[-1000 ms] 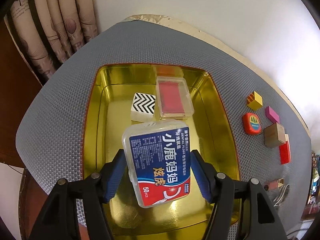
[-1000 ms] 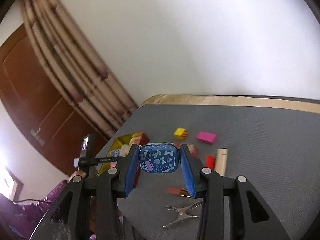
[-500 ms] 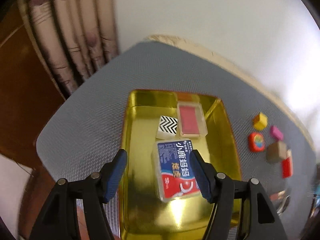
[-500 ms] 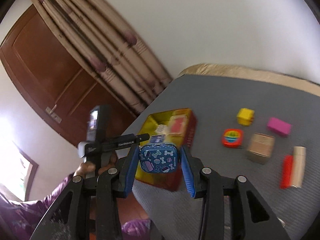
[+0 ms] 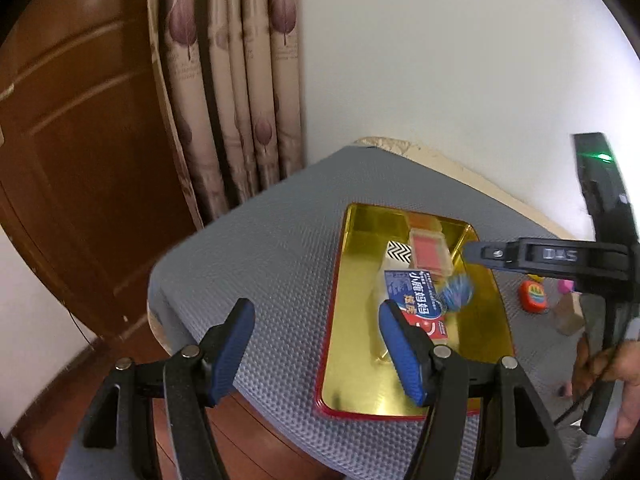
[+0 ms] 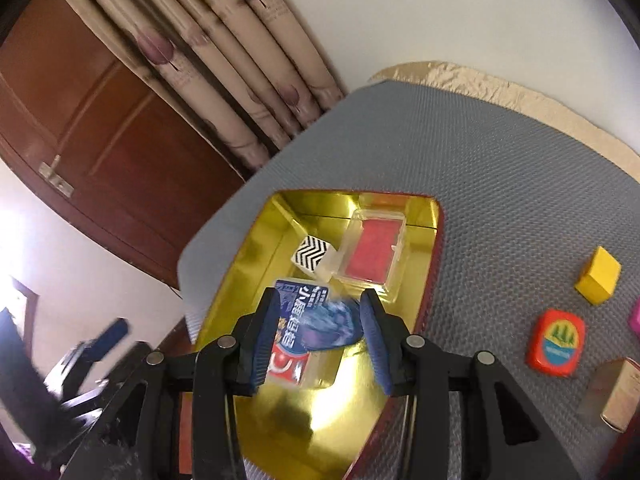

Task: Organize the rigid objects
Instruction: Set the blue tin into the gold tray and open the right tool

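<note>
A gold tray with a red rim lies on the grey mat. In it are a blue-and-red dental floss box, a zigzag-patterned block and a clear case with a red insert. My left gripper is open and holds nothing, above the mat just left of the tray. My right gripper hangs over the tray. A blue patterned tin shows between its fingers, tilted and smeared while the fingers are sharp, so it looks loose.
On the mat right of the tray lie a yellow cube, a red-orange rounded box, a wooden block and a pink piece. A curtain and brown door stand behind the table's left edge. A person's hand holds the right gripper.
The left gripper let go of the floss box in the tray and drew back up and to the left. The right gripper carried the blue tin over the tray, where it now blurs.
</note>
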`<state>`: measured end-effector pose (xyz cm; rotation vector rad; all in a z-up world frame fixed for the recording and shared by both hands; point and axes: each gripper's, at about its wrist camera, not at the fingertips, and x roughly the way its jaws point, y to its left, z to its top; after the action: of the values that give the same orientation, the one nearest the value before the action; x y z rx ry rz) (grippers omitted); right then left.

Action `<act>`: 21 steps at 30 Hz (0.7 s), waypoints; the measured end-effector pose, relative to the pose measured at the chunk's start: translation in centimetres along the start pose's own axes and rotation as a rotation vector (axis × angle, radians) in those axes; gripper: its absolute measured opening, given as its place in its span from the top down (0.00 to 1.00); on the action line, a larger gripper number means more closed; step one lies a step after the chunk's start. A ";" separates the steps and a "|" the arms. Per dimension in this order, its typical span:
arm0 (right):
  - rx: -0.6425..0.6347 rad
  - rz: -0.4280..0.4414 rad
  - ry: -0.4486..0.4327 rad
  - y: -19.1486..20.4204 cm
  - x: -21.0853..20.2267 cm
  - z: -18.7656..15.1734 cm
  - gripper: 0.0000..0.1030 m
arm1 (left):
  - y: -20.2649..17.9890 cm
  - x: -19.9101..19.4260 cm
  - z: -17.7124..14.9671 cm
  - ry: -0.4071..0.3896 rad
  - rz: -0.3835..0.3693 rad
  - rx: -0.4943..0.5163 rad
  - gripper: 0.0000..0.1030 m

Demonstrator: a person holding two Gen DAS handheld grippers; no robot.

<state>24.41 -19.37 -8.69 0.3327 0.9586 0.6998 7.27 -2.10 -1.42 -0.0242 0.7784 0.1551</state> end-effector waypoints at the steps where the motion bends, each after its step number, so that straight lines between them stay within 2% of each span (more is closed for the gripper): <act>1: 0.007 -0.002 0.005 -0.2 0.4 0.0 0.61 | -0.1 0.0 -0.1 -0.004 0.004 0.012 0.36; 4: 0.027 -0.006 0.008 -0.4 1.0 0.2 0.61 | -0.2 0.6 -0.4 0.015 -0.003 0.025 0.36; 7: 0.042 0.006 -0.044 -0.4 -1.1 -0.3 0.58 | -0.3 1.5 -0.6 0.052 -0.010 0.031 0.36; 9: 0.059 0.019 -0.120 -0.7 -4.5 -2.0 0.48 | -0.5 1.8 -0.9 0.063 -0.035 0.029 0.36; 11: 0.073 -0.003 -0.196 -1.4 -8.1 -4.8 0.26 | -1.0 1.6 -1.1 0.048 -0.040 0.053 0.36; 14: 0.115 -0.159 -0.291 -3.9 -14.2 -11.0 0.15 | -2.0 1.0 -1.6 0.029 -0.032 0.092 0.36; 18: 0.264 -0.423 -0.265 -8.0 -20.3 -19.9 0.15 | -3.1 0.4 -2.2 0.026 -0.040 0.120 0.36; 20: 0.383 -0.482 -0.244 -9.3 -22.0 -23.7 0.15 | -3.6 0.2 -2.4 0.035 -0.049 0.130 0.36; 21: 0.439 -0.475 -0.236 -9.8 -22.2 -24.7 0.14 | -3.8 0.2 -2.6 0.044 -0.057 0.134 0.36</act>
<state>-0.87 -42.58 -13.56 0.5364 0.9136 0.0092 6.21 -6.07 -3.52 0.0778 0.8296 0.0484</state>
